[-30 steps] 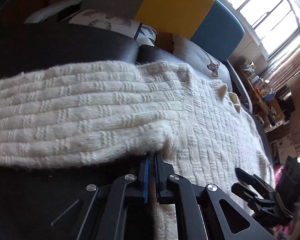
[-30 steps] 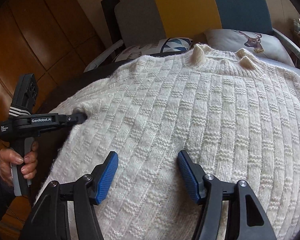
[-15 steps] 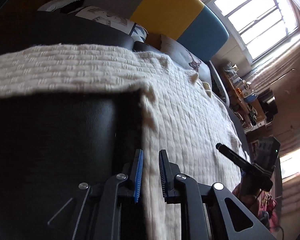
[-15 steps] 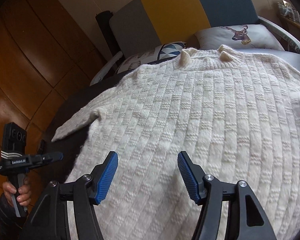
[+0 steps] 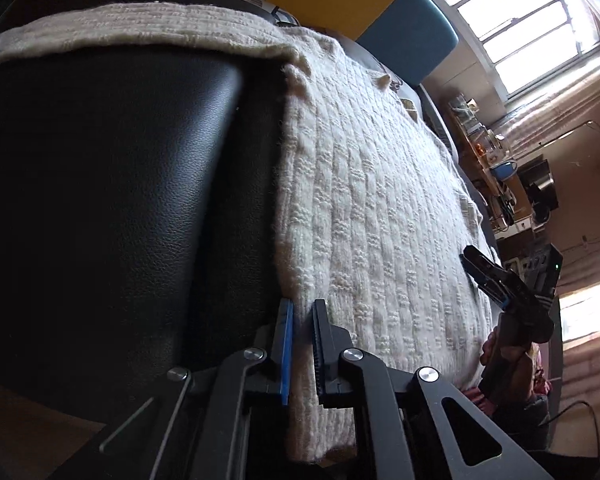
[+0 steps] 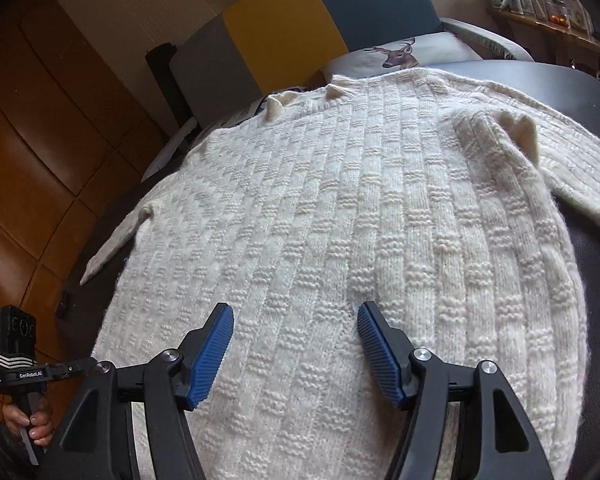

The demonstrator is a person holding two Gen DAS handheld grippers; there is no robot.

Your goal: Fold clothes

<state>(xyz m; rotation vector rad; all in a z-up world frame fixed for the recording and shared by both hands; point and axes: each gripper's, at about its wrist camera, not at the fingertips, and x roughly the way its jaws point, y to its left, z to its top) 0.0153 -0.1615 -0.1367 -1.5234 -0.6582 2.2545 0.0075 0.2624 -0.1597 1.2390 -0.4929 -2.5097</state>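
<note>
A cream knitted sweater (image 6: 340, 220) lies flat, collar away from me, on a black leather seat (image 5: 120, 200). Its left sleeve (image 6: 112, 248) stretches out to the side, and the right sleeve (image 6: 560, 168) lies angled off to the right. My left gripper (image 5: 303, 344) sits at the sweater's (image 5: 380, 220) lower left edge, its jaws nearly closed with the knit between them. That gripper (image 6: 80, 366) also shows in the right wrist view, touching the same corner. My right gripper (image 6: 296, 344) hovers open over the lower body of the sweater, nothing held; it shows too in the left wrist view (image 5: 480, 272).
A deer-print cushion (image 6: 404, 52) and a grey, yellow and blue backrest (image 6: 284, 36) stand behind the collar. Wooden panelling (image 6: 40, 140) runs along the left. A cluttered shelf (image 5: 492, 152) lines the far right under a bright window. A person's hand (image 6: 32, 428) holds the left gripper's handle.
My left gripper let go of the left sleeve, which now lies spread out, and moved down to the sweater's lower left edge, closing on it. The right gripper stayed open over the body.
</note>
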